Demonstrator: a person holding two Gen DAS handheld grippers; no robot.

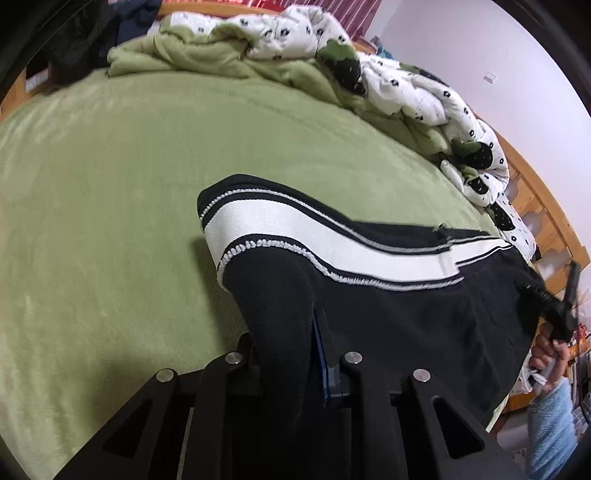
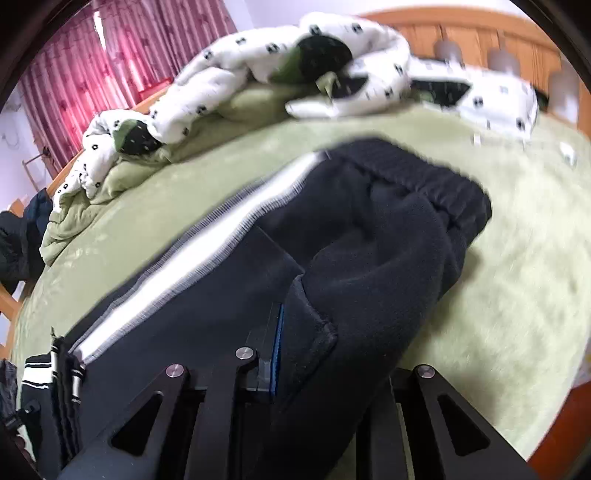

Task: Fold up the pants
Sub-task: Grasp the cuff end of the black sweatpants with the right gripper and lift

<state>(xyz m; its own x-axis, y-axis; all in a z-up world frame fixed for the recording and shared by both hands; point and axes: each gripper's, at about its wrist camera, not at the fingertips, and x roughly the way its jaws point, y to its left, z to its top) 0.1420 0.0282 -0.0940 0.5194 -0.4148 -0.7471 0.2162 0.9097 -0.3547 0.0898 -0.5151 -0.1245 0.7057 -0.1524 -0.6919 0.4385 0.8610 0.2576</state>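
Both grippers pinched the pants [image 1: 388, 314]: left gripper [image 1: 295, 354] near the cuff end, right gripper [image 2: 295, 332] near the waistband [image 2: 424, 177]. Pants lay stretched over the green bed [image 1: 110, 184]. Judged mid-fold; the next move calls for carrying one end over the other, edges aligned.

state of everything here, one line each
pants: black with a white side stripe, lifted off the bed, gripped at both ends
left gripper: shut on the pants
right gripper: shut on the pants near the waistband
bed cover: green, spread flat
quilt: crumpled along the far edge
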